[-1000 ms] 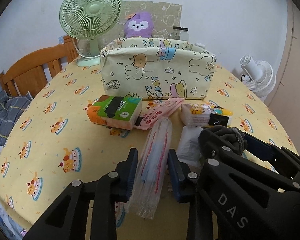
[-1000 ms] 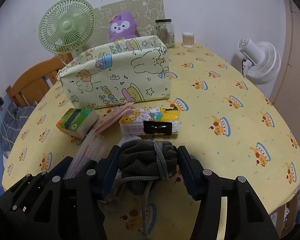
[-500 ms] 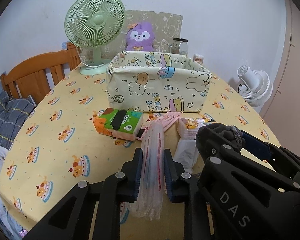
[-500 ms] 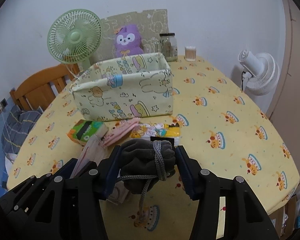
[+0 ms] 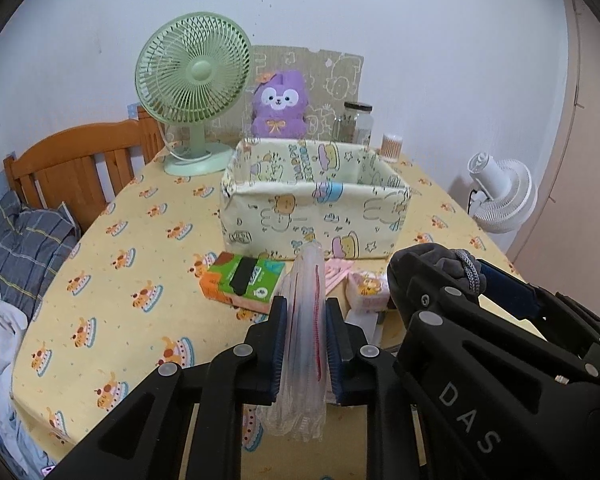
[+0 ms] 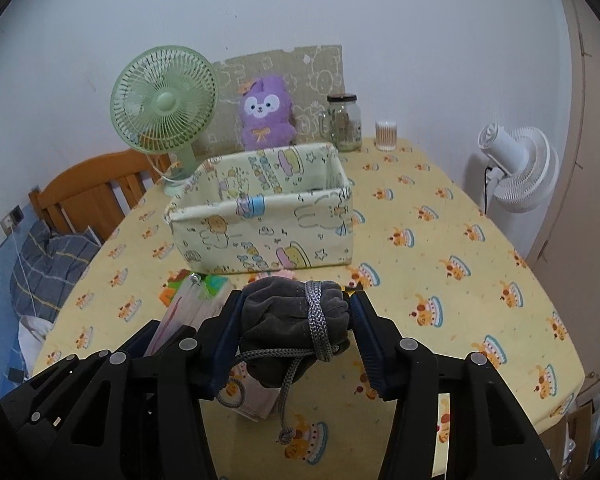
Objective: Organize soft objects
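- Gripping a soft item in each hand, the person has both loads clear of the table (image 6: 440, 280), so the step in hand looks like the carry toward the fabric bin (image 5: 316, 216).
- The left gripper (image 5: 306, 344) is pressed nearly together on a clear plastic packet (image 5: 306, 320) with red and pink lines inside; the packet stands upright between the pads and sags below them.
- The right gripper (image 6: 296, 332) pinches a dark grey cloth bundle (image 6: 292, 320) tied with a braided grey cord (image 6: 316, 320), whose loose end dangles beneath.
- Just beyond, a green-and-orange tissue pack (image 5: 242, 284), a pink packet (image 5: 338, 274) and a yellow-printed pack (image 5: 368, 288) lie on the cloth, in front of the bin.
- The bin stands open-topped in mid-table; its floor is mostly hidden, so I cannot tell what it already holds.
- Next, both loads likely need to travel forward and over the near rim, high enough that the sagging packet and cord clear it, before release.
- Behind the bin sit a green fan (image 5: 194, 92) and a purple plush (image 5: 280, 106).
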